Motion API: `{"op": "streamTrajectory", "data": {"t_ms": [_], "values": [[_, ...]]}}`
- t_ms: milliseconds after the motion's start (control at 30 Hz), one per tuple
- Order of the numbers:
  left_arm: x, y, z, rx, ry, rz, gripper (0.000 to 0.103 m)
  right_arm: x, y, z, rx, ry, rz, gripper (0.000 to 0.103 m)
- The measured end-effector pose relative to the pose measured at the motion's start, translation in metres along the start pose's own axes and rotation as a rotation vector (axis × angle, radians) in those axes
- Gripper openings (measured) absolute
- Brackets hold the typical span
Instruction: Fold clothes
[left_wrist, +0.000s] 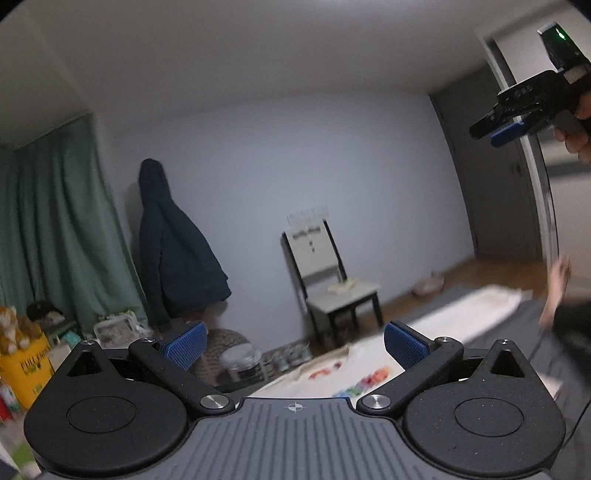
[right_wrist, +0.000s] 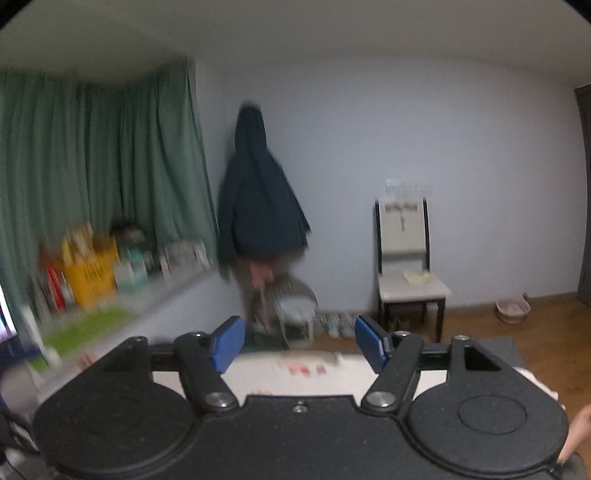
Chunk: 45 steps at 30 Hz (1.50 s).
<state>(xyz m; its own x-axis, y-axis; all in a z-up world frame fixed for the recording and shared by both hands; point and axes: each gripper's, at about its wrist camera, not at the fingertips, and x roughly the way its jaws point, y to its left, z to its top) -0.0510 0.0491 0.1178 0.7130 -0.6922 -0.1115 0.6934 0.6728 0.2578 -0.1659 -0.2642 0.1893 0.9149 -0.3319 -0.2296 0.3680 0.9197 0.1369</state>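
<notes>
A white garment with coloured prints (left_wrist: 354, 373) lies flat on a low surface below both grippers; it also shows in the right wrist view (right_wrist: 295, 373). My left gripper (left_wrist: 293, 341) is open and empty, raised above the garment and pointing across the room. My right gripper (right_wrist: 299, 343) is open and empty, also held above the garment. The right gripper shows in the left wrist view (left_wrist: 517, 118) at the upper right, held high by a hand. Both views are blurred.
A chair (left_wrist: 332, 280) stands by the far wall, with a dark coat (left_wrist: 173, 247) hanging to its left. Green curtains (left_wrist: 55, 229) and a cluttered shelf with a yellow box (right_wrist: 90, 277) are on the left. A wicker basket (right_wrist: 291, 299) sits on the floor. A bare foot (left_wrist: 554, 288) shows on the right.
</notes>
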Motion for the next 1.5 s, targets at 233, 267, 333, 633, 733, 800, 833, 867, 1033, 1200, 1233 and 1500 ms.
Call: {"op": "streamTrajectory", "data": {"t_ms": [233, 267, 333, 633, 733, 800, 833, 867, 1033, 1200, 1233, 1500], "values": [[-0.002, 0.057, 0.066, -0.117, -0.020, 0.120, 0.103, -0.069, 0.004, 0.114, 0.123, -0.148, 0.129, 0.073], [0.001, 0.065, 0.075, -0.140, -0.018, 0.125, 0.103, -0.079, 0.004, 0.131, 0.126, -0.176, 0.137, 0.075], [0.016, 0.075, 0.089, -0.204, -0.006, 0.099, 0.103, -0.103, 0.003, 0.164, 0.136, -0.232, 0.164, 0.085], [0.156, 0.037, 0.055, -0.181, 0.126, 0.051, 0.103, -0.076, -0.024, 0.199, 0.037, -0.183, 0.198, 0.101], [0.214, 0.024, 0.008, -0.207, 0.216, 0.026, 0.103, 0.012, -0.037, 0.153, -0.041, -0.065, 0.155, 0.101], [0.252, 0.013, -0.028, -0.200, 0.266, 0.037, 0.103, 0.085, -0.046, 0.110, -0.128, 0.017, 0.104, 0.099], [0.273, 0.007, -0.049, -0.188, 0.290, 0.041, 0.103, 0.123, -0.050, 0.085, -0.188, 0.056, 0.076, 0.095], [0.294, 0.001, -0.069, -0.175, 0.306, 0.047, 0.103, 0.162, -0.052, 0.057, -0.262, 0.093, 0.046, 0.092], [0.392, -0.036, -0.176, -0.162, 0.353, 0.080, 0.103, 0.334, -0.076, -0.072, -0.543, 0.300, 0.048, 0.062], [0.437, -0.064, -0.260, -0.338, 0.335, 0.159, 0.103, 0.477, -0.092, -0.160, -0.743, 0.408, 0.053, 0.060], [0.443, -0.068, -0.275, -0.382, 0.328, 0.176, 0.103, 0.504, -0.098, -0.172, -0.765, 0.428, 0.036, 0.054], [0.459, -0.096, -0.337, -0.464, 0.373, 0.159, 0.103, 0.654, -0.128, -0.238, -0.925, 0.519, 0.040, 0.033]]}}
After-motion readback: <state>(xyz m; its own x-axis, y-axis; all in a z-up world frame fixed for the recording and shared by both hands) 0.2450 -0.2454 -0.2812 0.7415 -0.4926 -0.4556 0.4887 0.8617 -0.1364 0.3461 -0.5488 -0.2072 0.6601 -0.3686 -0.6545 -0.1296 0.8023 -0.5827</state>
